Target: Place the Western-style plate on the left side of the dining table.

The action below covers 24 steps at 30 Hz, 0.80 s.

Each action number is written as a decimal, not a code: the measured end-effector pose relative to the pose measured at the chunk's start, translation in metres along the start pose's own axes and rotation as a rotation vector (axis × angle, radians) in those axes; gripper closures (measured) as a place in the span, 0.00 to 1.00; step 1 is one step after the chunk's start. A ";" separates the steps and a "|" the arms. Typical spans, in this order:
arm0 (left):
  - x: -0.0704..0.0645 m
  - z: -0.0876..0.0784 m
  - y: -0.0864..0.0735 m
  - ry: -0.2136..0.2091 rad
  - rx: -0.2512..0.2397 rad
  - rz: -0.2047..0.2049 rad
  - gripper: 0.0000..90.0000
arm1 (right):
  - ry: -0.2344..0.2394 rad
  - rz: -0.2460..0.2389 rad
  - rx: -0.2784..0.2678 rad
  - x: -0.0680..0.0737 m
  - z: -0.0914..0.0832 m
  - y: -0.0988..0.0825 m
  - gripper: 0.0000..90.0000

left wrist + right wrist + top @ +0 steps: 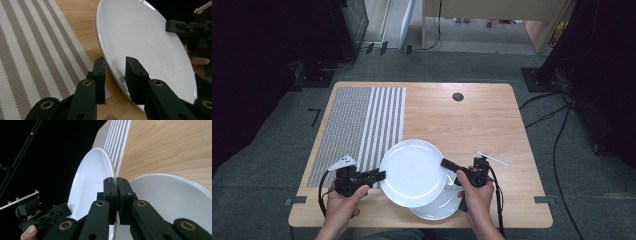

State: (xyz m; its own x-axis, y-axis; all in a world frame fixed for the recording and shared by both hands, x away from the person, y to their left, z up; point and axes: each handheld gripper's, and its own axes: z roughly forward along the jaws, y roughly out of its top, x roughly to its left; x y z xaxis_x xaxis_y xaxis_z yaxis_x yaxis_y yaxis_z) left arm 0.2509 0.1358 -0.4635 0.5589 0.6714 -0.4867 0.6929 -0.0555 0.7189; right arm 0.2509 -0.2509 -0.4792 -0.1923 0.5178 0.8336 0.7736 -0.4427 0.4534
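On the wooden bench (472, 120) my right tool (116, 185) pinches the top plate (412, 172) rim while my left tool (114, 75) is spread astride it, so I fear it tilts and slides off onto the lower plate (439, 207).

Light wood desk (492, 125), rectangular, on grey carpet. Striped woven placemat (362, 130) lies flat on its left half, reaching the far edge. Small dark round grommet (457, 96) near far edge, centre. White plate (439, 205) rests on the desk near the front edge, right of centre.
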 end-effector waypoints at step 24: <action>0.062 -0.033 0.036 0.098 -0.058 -0.097 0.80 | 0.008 0.048 0.051 0.039 0.092 0.023 0.98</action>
State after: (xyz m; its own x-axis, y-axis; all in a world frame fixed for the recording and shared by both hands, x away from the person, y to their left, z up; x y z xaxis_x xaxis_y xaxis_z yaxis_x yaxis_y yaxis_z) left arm 0.2950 0.1999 -0.4514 0.4413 0.7405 -0.5069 0.7126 0.0541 0.6994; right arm 0.3169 -0.1733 -0.4652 -0.1585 0.4908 0.8567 0.8118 -0.4291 0.3960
